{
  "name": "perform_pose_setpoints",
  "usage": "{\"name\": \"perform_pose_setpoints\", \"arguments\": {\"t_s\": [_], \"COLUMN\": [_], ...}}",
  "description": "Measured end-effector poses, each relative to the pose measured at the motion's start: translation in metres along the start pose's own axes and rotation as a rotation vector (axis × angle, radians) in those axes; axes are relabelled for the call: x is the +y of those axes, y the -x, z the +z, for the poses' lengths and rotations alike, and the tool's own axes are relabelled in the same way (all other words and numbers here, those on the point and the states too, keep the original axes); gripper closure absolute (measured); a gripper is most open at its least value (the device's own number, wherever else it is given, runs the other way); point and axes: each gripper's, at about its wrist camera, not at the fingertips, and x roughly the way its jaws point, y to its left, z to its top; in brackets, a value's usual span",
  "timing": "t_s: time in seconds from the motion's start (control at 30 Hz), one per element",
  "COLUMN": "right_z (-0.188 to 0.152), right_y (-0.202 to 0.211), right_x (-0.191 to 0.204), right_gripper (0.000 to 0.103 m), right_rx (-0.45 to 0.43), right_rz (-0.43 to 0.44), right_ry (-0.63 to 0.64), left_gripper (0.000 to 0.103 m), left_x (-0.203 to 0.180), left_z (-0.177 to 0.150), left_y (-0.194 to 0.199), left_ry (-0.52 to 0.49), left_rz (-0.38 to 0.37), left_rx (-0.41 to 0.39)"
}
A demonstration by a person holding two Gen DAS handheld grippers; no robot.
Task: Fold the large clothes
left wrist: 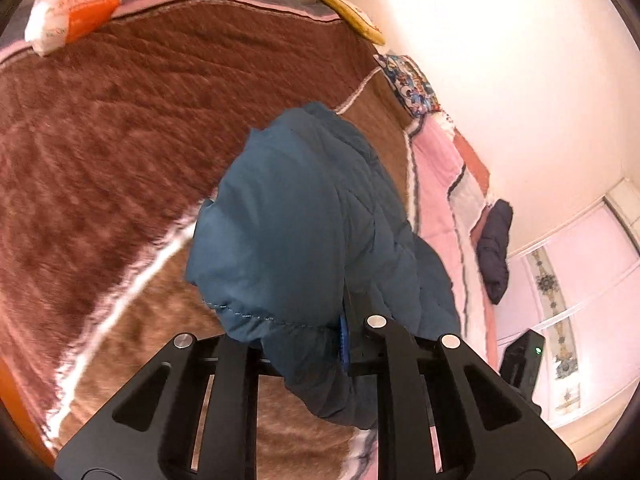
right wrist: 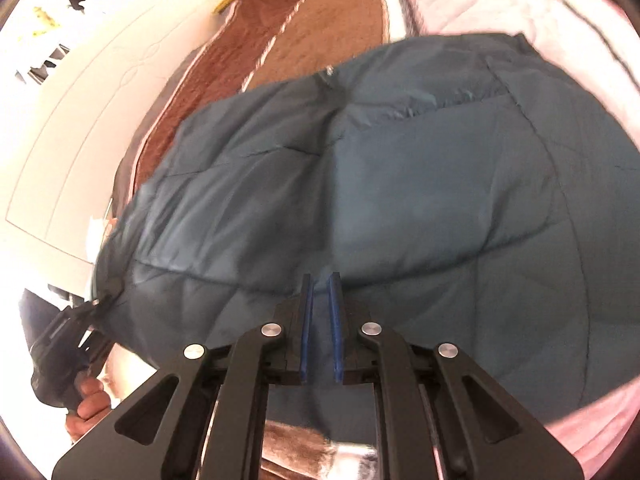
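A large teal quilted padded jacket hangs lifted above the brown blanket on the bed. My left gripper is shut on a bunched edge of it; the cloth covers the left finger, and only one blue pad shows. In the right wrist view the jacket spreads wide in front. My right gripper is shut on a fold of its fabric between the blue pads. The left gripper also shows at the lower left, held by a hand and gripping the jacket's corner.
A brown fleece blanket covers the bed. A pink quilt lies along the wall side with a dark garment on it. An orange and white bag sits at the far end. A white wardrobe stands beside the bed.
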Motion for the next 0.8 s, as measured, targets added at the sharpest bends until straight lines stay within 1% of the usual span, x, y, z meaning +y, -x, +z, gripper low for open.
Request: {"name": "perform_pose_setpoints", "arguments": {"t_s": [0.07, 0.1, 0.17, 0.23, 0.3, 0.37, 0.43, 0.5, 0.53, 0.57, 0.63, 0.67, 0.7, 0.73, 0.77, 0.8], "right_z": [-0.003, -0.006, -0.009, -0.011, -0.01, -0.006, -0.005, -0.005, -0.005, -0.007, -0.011, -0.012, -0.015, -0.017, -0.022, -0.025], "right_y": [-0.015, -0.023, -0.038, -0.05, -0.053, -0.049, -0.039, -0.011, 0.001, 0.022, 0.066, 0.08, 0.1, 0.112, 0.131, 0.137], "right_x": [-0.002, -0.001, 0.0, -0.001, -0.001, -0.004, -0.01, -0.025, -0.031, -0.042, -0.073, -0.086, -0.106, -0.121, -0.149, -0.163], "right_gripper": [0.092, 0.092, 0.092, 0.092, 0.092, 0.092, 0.092, 0.092, 0.092, 0.092, 0.092, 0.092, 0.092, 0.092, 0.092, 0.091], "right_rx": [0.041, 0.055, 0.062, 0.064, 0.067, 0.08, 0.08, 0.04, 0.016, -0.025, -0.107, -0.135, -0.175, -0.202, -0.24, -0.256], "right_rz": [0.022, 0.018, -0.034, -0.07, -0.085, -0.072, -0.031, 0.055, 0.077, 0.099, 0.098, 0.087, 0.068, 0.059, 0.048, 0.044], "right_ry": [-0.014, -0.004, 0.044, 0.089, 0.102, 0.073, 0.039, -0.012, -0.021, -0.031, -0.058, -0.074, -0.106, -0.13, -0.183, -0.213], "left_gripper": [0.087, 0.087, 0.087, 0.087, 0.087, 0.087, 0.087, 0.087, 0.087, 0.087, 0.087, 0.087, 0.087, 0.087, 0.087, 0.087], "left_x": [-0.002, -0.005, -0.016, -0.036, -0.055, -0.077, -0.097, -0.121, -0.136, -0.146, -0.169, -0.184, -0.196, -0.212, -0.223, -0.236], "left_z": [-0.002, -0.005, -0.008, -0.012, -0.012, -0.012, -0.012, -0.015, -0.019, -0.02, -0.028, -0.033, -0.038, -0.046, -0.051, -0.058], "left_y": [0.003, 0.003, 0.005, 0.011, 0.016, 0.025, 0.032, 0.037, 0.039, 0.04, 0.039, 0.038, 0.037, 0.035, 0.034, 0.031], "left_ry": [-0.026, -0.039, -0.081, -0.154, -0.211, -0.271, -0.325, -0.39, -0.432, -0.462, -0.521, -0.559, -0.589, -0.628, -0.653, -0.687], "left_rz": [0.015, 0.017, 0.02, 0.026, 0.028, 0.019, 0.012, 0.007, 0.006, 0.005, -0.002, -0.011, -0.021, -0.034, -0.043, -0.056], "left_rx": [0.006, 0.009, 0.007, -0.014, -0.034, -0.06, -0.078, -0.091, -0.098, -0.102, -0.11, -0.114, -0.115, -0.114, -0.111, -0.102]}}
